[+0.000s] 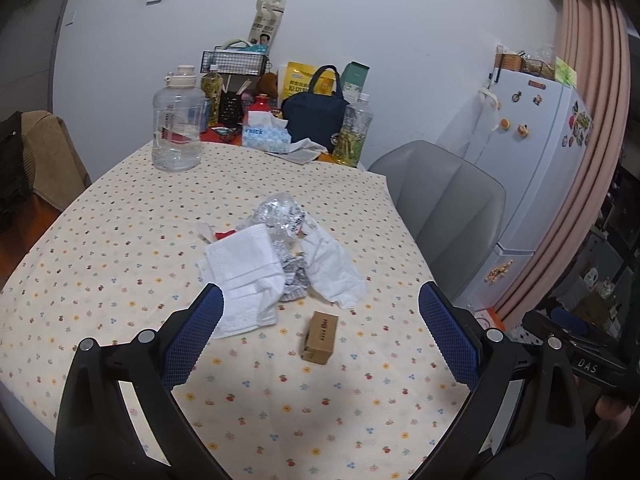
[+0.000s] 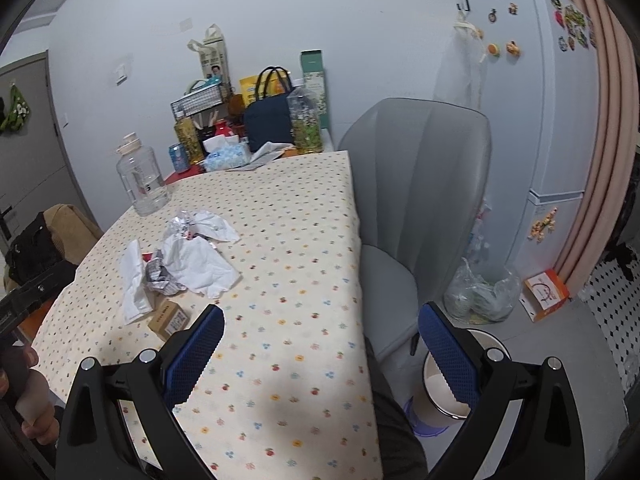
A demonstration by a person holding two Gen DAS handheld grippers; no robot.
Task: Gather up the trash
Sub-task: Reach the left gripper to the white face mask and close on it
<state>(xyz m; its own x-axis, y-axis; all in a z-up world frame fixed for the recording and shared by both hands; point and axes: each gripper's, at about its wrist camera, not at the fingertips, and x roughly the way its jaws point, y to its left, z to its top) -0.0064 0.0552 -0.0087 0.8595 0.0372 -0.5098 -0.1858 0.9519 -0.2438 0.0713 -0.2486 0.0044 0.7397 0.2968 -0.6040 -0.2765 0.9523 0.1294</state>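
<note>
A heap of trash lies mid-table on the flowered cloth (image 1: 120, 248): a white face mask (image 1: 244, 276), crumpled tissue (image 1: 334, 268), crinkled foil wrapper (image 1: 280, 212) and a crumpled printed paper (image 1: 294, 282). A small brown cardboard box (image 1: 320, 336) lies nearer. My left gripper (image 1: 320, 320) is open, hovering just short of the box, empty. In the right wrist view the heap (image 2: 192, 256) and box (image 2: 168, 318) sit at left. My right gripper (image 2: 320, 344) is open and empty over the table's right edge. A white bin (image 2: 444, 384) stands on the floor below it.
A big clear water jug (image 1: 176, 120), tissue box (image 1: 266, 136), navy bag (image 1: 316, 110) and bottles (image 1: 354, 128) crowd the table's far end. A grey chair (image 2: 416, 200) stands right of the table, a plastic bag (image 2: 476, 292) and fridge (image 2: 540, 120) beyond.
</note>
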